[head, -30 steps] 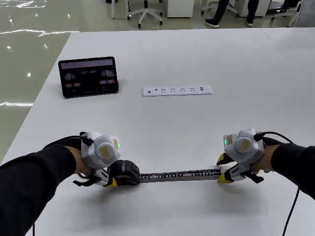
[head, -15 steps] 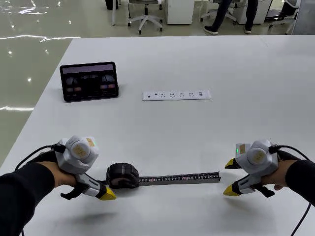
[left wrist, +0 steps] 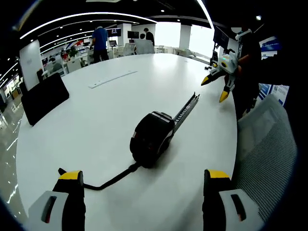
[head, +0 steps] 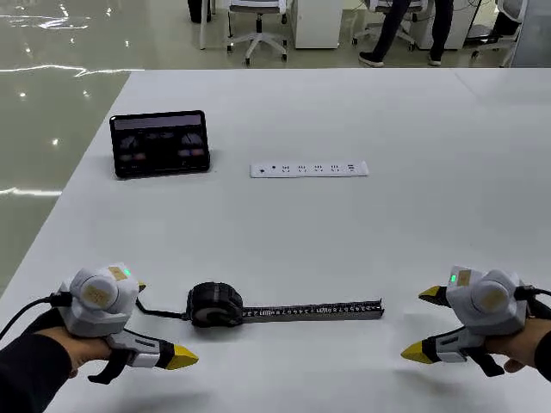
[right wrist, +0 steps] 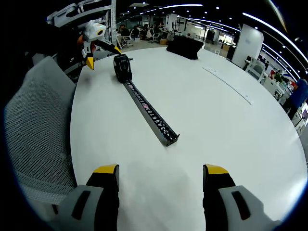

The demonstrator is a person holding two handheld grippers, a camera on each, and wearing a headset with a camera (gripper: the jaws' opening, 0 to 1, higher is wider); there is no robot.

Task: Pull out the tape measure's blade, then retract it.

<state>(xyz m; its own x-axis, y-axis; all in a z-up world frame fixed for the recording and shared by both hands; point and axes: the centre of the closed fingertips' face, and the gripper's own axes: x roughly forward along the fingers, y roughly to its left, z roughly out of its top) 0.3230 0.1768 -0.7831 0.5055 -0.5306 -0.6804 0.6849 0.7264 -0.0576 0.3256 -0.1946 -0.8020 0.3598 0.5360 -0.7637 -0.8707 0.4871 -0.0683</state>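
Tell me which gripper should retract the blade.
Probably left: the left gripper has the tape measure case straight ahead of its open jaws; the right gripper faces the blade tip.

Markings on the blade (head: 314, 310) are too small to read. Beyond the tape measure (head: 214, 305), the screen of the tablet (head: 160, 143) is blurred, and the top edge cuts off a chair (head: 256, 26) and a person (head: 387, 21)

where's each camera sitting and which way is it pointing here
Head view: on the headset, looking down at the table, tape measure, left gripper, right gripper; sleeves show.
Left gripper view: rides that gripper, faces the tape measure's case; open jaws below.
Right gripper view: rides that gripper, faces the blade's tip; open jaws below.
Both gripper views share the tape measure and the opposite gripper.
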